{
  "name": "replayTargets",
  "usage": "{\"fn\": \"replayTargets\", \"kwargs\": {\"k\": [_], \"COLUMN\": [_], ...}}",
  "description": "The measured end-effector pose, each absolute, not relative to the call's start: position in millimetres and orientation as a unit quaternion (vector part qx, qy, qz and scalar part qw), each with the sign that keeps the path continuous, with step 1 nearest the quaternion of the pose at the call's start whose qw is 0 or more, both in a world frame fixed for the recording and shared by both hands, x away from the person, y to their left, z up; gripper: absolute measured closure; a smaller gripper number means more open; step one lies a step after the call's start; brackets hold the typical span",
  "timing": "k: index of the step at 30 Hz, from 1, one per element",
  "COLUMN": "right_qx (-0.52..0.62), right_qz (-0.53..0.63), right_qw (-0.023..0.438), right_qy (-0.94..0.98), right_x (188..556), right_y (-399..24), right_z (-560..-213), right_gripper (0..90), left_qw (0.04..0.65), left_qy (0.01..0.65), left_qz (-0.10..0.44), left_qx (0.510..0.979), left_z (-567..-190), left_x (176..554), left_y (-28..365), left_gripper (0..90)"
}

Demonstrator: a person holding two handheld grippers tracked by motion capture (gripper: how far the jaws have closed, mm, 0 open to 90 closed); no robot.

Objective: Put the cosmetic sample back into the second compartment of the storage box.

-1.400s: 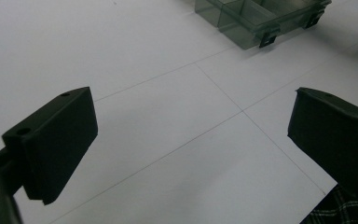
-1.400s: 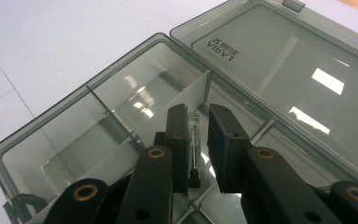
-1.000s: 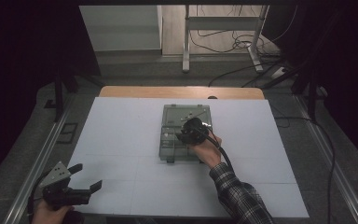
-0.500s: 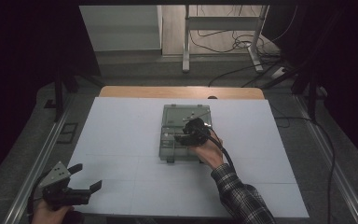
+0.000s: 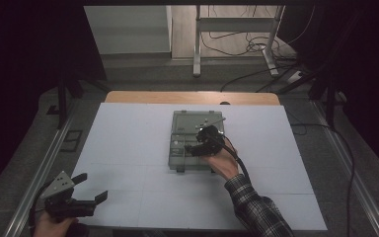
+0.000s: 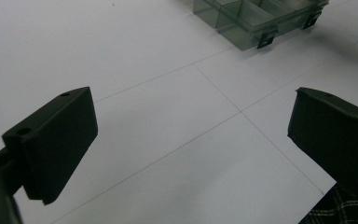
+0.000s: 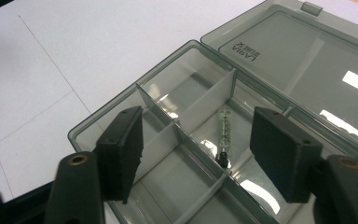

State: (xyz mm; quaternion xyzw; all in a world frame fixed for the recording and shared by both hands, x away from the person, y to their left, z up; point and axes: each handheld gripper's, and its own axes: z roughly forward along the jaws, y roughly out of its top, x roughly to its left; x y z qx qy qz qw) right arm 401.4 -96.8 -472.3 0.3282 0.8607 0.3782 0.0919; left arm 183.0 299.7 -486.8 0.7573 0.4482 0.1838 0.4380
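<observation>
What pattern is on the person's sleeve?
The sleeve is a dark plaid, black with thin white lines crossing in checks. It shows best in the high view.

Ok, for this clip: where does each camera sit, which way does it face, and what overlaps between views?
High view: fixed above the person's side, looking forward and down on the table; shows the left gripper, right gripper and a plaid sleeve.
Left gripper view: rides the left gripper, low near the table's near left corner, facing across white sheet toward the box; jaws open.
Right gripper view: rides the right gripper, over the open box, looking down at a small tube; jaws open.
Shared: all three show the box.
</observation>
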Motion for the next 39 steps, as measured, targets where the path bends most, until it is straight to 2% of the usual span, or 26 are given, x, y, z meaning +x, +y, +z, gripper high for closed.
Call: {"fn": "replayTargets", "kwargs": {"k": [18, 27, 39], "right_qx": [0.328, 0.334, 0.318], "right_qz": [0.376, 0.364, 0.369], "right_qw": [0.087, 0.076, 0.057], "right_qy": [0.862, 0.866, 0.871], "right_x": [390, 383, 372], "right_y": [-109, -110, -109], "right_z": [-466, -468, -468], "right_gripper": [21.5, 12.2, 9.1], "left_qw": [0.44, 0.447, 0.446], "left_qy": [0.448, 0.449, 0.449], "left_qz": [0.183, 0.181, 0.182], "left_qx": [0.756, 0.752, 0.753], "left_z": [-487, -487, -487], "left_x": [183, 182, 182], "left_y": [300, 302, 302], "left_gripper": [1.9, 1.9, 1.9]}}
